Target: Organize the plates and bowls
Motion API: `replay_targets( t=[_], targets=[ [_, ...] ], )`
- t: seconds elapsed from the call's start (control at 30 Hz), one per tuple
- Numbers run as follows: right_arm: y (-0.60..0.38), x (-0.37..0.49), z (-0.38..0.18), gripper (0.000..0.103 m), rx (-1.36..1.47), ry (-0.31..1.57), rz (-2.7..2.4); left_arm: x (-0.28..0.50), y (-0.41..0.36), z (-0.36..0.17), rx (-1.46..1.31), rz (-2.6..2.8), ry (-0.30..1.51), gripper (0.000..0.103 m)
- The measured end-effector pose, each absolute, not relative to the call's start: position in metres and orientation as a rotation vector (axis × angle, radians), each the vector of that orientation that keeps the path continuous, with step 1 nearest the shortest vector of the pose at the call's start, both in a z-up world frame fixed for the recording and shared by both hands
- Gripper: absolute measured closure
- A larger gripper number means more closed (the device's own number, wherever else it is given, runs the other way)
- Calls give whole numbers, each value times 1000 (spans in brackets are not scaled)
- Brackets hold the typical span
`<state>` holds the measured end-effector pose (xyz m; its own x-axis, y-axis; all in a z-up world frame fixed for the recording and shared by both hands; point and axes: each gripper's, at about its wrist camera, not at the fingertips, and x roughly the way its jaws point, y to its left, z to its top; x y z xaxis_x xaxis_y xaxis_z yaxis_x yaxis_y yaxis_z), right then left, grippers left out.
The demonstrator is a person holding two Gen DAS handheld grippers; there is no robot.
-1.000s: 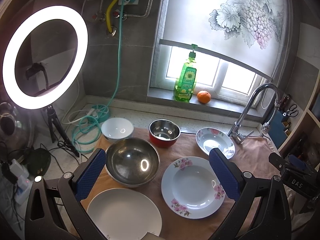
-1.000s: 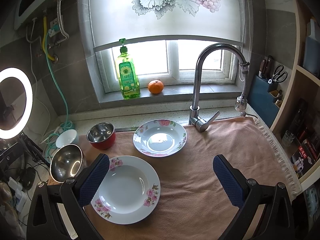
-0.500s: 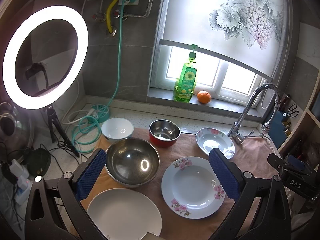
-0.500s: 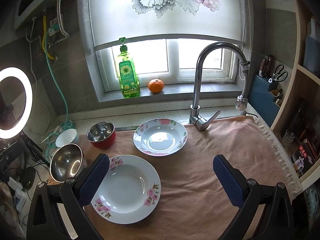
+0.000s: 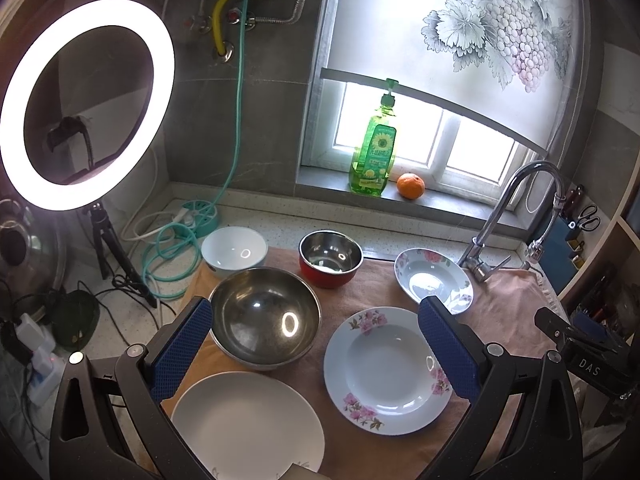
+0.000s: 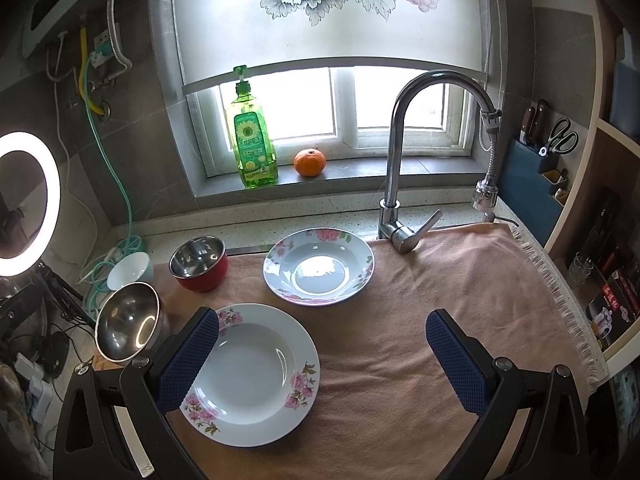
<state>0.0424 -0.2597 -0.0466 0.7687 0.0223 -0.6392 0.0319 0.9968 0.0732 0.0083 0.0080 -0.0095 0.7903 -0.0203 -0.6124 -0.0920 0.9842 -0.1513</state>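
On a tan cloth (image 6: pixel 440 300) lie a large floral plate (image 5: pixel 390 364) (image 6: pixel 252 368), a smaller floral plate (image 5: pixel 434 280) (image 6: pixel 318 268), a plain white plate (image 5: pixel 246 424), a big steel bowl (image 5: pixel 264 316) (image 6: pixel 128 320), a red steel-lined bowl (image 5: pixel 330 258) (image 6: pixel 199 262) and a white bowl (image 5: pixel 234 246) (image 6: pixel 129 272). My left gripper (image 5: pixel 316 348) is open and empty, above the steel bowl and the large floral plate. My right gripper (image 6: pixel 324 356) is open and empty, above the large floral plate's right side.
A faucet (image 6: pixel 404 160) stands at the back of the cloth. A green soap bottle (image 6: pixel 251 140) and an orange (image 6: pixel 310 162) sit on the windowsill. A ring light (image 5: pixel 80 104) on a tripod, cables and a teal hose (image 5: pixel 172 248) crowd the left counter. Shelves (image 6: pixel 600 220) stand right.
The right gripper has drifted slightly, so the scene shifts a little in its view. The left gripper and all dishes are unmoved.
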Motion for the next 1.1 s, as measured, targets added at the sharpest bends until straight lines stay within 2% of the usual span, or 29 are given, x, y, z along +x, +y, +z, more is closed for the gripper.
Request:
replay_targets(
  t=[0.9, 1.1],
  targets=[
    [-282, 65, -86, 1, 128, 774, 29, 29, 12, -60, -233, 25, 824, 2],
    [-288, 69, -99, 1, 155, 781, 50, 32, 7, -71, -234, 14, 854, 7]
  ],
)
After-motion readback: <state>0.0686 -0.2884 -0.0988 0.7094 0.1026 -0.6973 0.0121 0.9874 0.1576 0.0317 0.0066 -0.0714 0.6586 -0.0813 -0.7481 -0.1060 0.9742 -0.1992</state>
